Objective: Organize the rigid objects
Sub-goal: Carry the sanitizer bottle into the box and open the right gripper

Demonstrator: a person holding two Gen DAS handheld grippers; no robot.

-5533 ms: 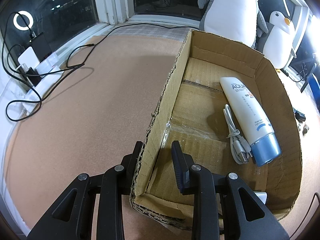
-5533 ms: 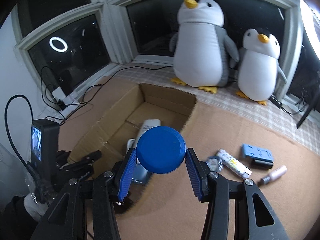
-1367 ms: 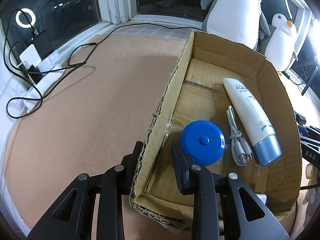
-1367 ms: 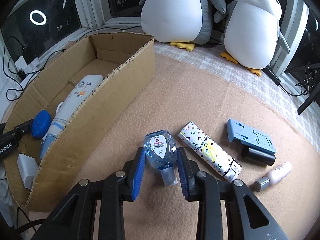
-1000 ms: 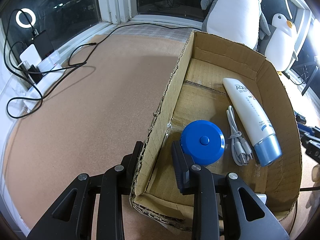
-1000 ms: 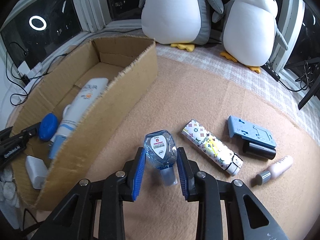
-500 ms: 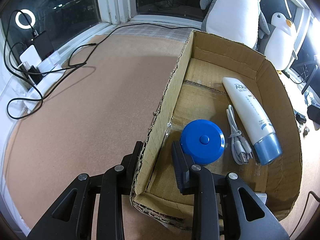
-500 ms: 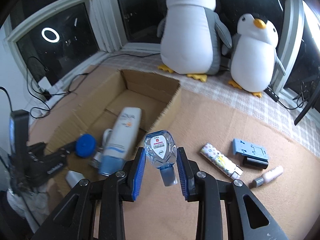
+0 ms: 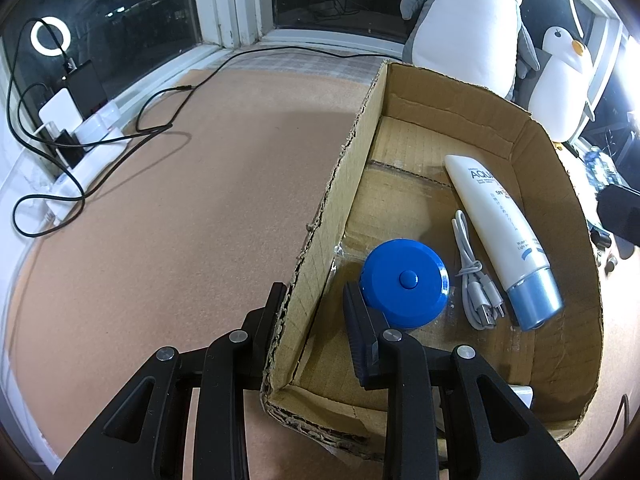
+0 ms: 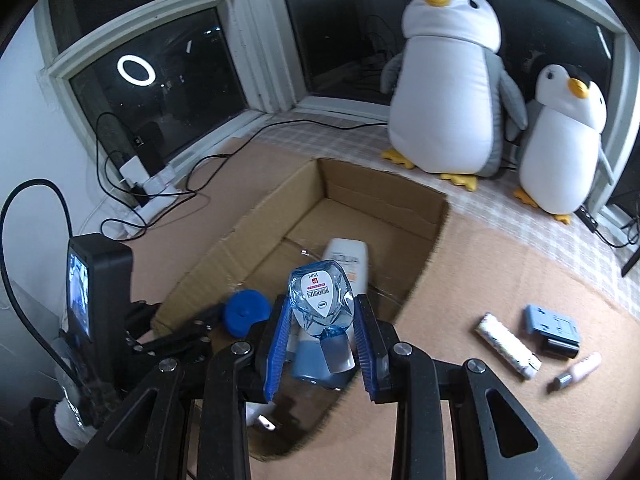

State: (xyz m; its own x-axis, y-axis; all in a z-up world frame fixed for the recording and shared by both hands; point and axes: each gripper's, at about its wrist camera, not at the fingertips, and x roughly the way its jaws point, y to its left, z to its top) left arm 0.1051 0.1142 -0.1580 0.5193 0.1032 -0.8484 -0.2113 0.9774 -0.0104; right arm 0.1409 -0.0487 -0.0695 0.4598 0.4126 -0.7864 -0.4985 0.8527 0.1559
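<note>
Right gripper (image 10: 320, 336), lower centre of the right wrist view: blue-padded jaws clamped on a small clear faceted plastic bottle (image 10: 320, 304), white label facing the camera, pale blue cap pointing down. The bottle is in the air over the near end of the open brown cardboard box (image 10: 384, 200), mid-frame.

Left gripper (image 9: 314, 308), lower centre of the left wrist view: black jaws pinched on the box's near left wall (image 9: 320, 240), one finger outside, one inside. Seen also at lower left of the right wrist view.

Box contents, left wrist view:
- round blue plastic disc with centre button (image 9: 404, 278), flat on the floor, just beside the inner finger;
- coiled grey USB cable (image 9: 474, 280), right of the disc;
- white tube with a light blue cap (image 9: 500, 232), right of the cable, cap toward the camera;
- a white item at the near right corner, mostly hidden.

Outside the box, lower right of the right wrist view, on the tan mat (image 10: 500, 272): patterned white lighter (image 10: 506, 344), grey-blue flat plastic block (image 10: 552, 324), small pink tube with a dark cap (image 10: 578, 372).

Upper right: two plush penguins, large (image 10: 448, 88) and small (image 10: 564, 140), by the window.
</note>
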